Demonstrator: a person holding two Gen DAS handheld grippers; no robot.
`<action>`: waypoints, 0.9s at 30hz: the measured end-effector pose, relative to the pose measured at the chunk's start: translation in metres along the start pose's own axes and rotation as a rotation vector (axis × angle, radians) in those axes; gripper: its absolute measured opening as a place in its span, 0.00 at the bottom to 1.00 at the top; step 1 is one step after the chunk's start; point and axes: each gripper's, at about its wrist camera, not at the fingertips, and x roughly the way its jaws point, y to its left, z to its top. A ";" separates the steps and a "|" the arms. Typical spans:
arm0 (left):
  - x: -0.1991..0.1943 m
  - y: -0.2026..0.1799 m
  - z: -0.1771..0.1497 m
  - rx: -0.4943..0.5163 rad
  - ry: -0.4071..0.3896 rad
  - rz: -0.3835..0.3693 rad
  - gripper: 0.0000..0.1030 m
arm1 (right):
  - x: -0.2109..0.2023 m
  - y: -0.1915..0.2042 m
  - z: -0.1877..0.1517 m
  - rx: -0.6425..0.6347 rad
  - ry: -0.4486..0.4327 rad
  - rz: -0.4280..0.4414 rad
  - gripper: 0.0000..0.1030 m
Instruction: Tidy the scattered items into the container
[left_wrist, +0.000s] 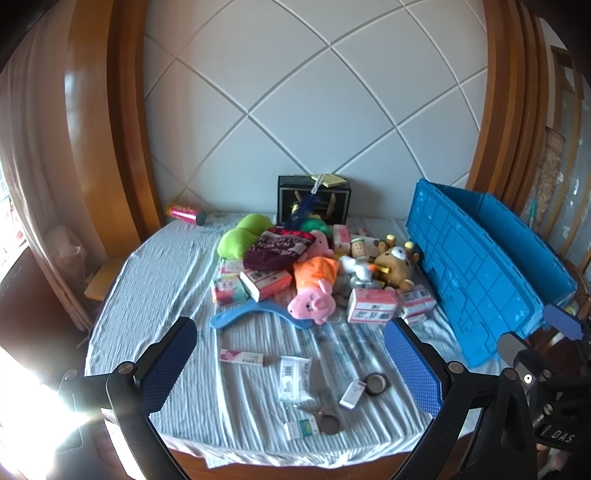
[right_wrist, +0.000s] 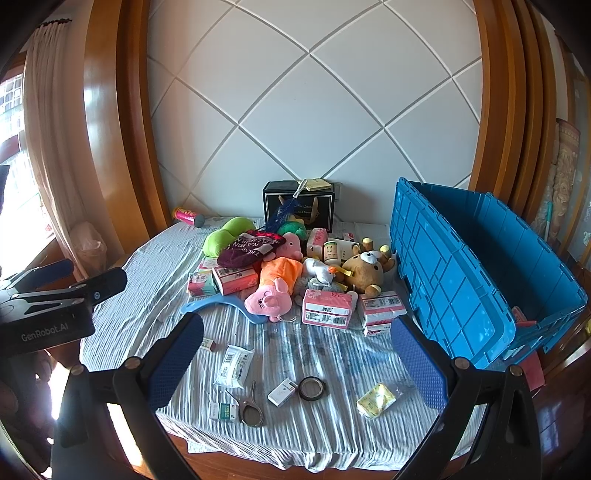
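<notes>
Blue crate (right_wrist: 461, 280) sits at the right edge of the table, tipped on its side, opening facing up and right. Left of the crate: a heap with brown bear plush (right_wrist: 365, 271), pink pig plush (right_wrist: 273, 291), pink tissue packs (right_wrist: 327, 314), green plush (right_wrist: 225, 236), blue hanger (right_wrist: 221, 306). Nearer the camera than the crate lie tape roll (right_wrist: 312, 388), scissors (right_wrist: 249, 406), white packet (right_wrist: 234, 365), yellow packet (right_wrist: 376, 400). Left gripper (left_wrist: 291, 369) and right gripper (right_wrist: 295, 365) both hover with jaws spread wide, holding nothing, over striped cloth (right_wrist: 317, 424).

Toy pile (right_wrist: 291, 266) beside open crate (right_wrist: 480, 273)
</notes>
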 end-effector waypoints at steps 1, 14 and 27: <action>0.000 0.000 0.000 -0.001 -0.004 0.001 1.00 | 0.001 -0.001 0.000 0.001 0.000 -0.001 1.00; -0.009 -0.014 -0.006 0.035 -0.081 -0.006 1.00 | 0.008 -0.006 0.002 0.001 0.007 -0.005 1.00; 0.000 -0.015 -0.003 0.043 -0.013 0.030 1.00 | 0.009 -0.007 0.001 0.001 0.007 -0.006 1.00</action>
